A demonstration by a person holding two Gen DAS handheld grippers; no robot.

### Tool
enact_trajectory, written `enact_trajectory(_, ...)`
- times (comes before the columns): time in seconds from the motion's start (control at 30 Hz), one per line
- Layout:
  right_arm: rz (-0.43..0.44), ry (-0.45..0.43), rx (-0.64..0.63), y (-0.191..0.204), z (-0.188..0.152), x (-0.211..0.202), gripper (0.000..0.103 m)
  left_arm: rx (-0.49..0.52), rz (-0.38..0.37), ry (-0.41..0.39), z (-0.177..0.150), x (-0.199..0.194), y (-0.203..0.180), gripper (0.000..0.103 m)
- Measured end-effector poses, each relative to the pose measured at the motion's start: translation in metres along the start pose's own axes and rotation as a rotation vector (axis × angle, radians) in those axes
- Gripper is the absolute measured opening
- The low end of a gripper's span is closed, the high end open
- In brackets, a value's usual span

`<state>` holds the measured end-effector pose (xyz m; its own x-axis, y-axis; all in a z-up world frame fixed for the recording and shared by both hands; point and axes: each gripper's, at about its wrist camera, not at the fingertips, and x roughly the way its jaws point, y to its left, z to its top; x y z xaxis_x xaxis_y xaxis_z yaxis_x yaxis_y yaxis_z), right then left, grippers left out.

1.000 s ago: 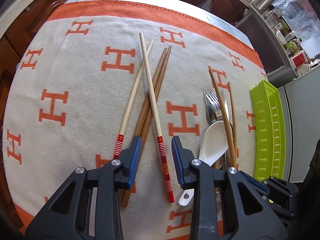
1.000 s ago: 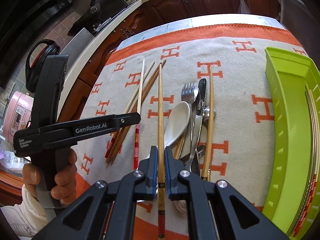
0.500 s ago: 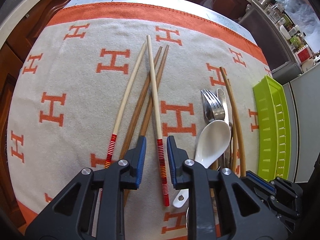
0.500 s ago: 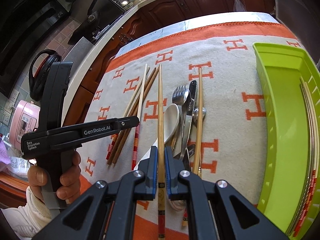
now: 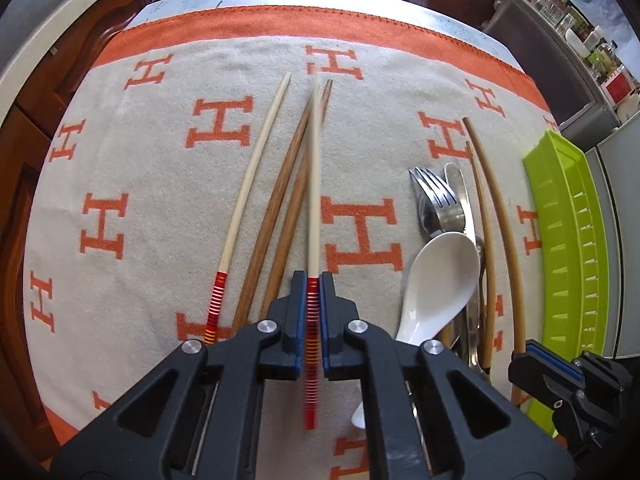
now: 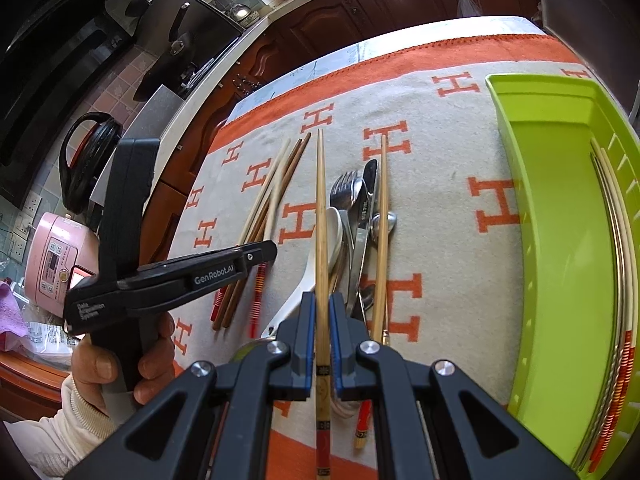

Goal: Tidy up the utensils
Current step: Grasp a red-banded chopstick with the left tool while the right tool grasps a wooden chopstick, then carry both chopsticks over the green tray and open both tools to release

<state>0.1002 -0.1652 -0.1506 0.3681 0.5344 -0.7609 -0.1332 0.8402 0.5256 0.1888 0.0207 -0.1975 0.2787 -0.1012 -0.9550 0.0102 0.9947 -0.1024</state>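
Both claws are loaded, each with a single chopstick, so a pair probably goes to the green tray [image 6: 560, 240] together. The tray sits at the right edge of the desk, on the orange-lettered cloth [image 5: 132, 200], and already holds several chopsticks along its far wall.

Left claw [image 5: 313, 312]: jaws together, clamped on the red-striped pale chopstick [image 5: 314, 184] at its banded end. The stick looks blurred, likely just coming off the cloth. Its mate [image 5: 256, 176] lies just left, beside two brown chopsticks [image 5: 280, 200].

Right claw [image 6: 322, 332]: jaws together, clamped on a tan chopstick [image 6: 320, 208] near its decorated end, tip pointing away, held over the pile. Its match [image 6: 382, 224] lies across the fork [image 6: 345, 192], knife [image 6: 366, 216] and white spoon [image 5: 440, 276].

Gripping near the butt end keeps the tips free for sliding into the tray.
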Motion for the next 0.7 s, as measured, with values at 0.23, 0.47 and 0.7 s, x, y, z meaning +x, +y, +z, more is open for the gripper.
enact_trajectory(0.23,0.011,-0.038,0.032,-0.008,-0.001,-0.015,0.006,0.01,-0.018,-0.047,-0.006,-0.03,-0.003,0.004)
enact_trajectory(0.47,0.002,-0.11,0.075,-0.024,-0.003,-0.049,0.006,0.062,-0.109,-0.118,-0.01,-0.09,-0.031,0.004)
enact_trajectory(0.7,-0.101,-0.204,0.125,-0.049,-0.005,-0.096,0.007,0.186,-0.197,-0.148,-0.018,-0.12,-0.104,0.004)
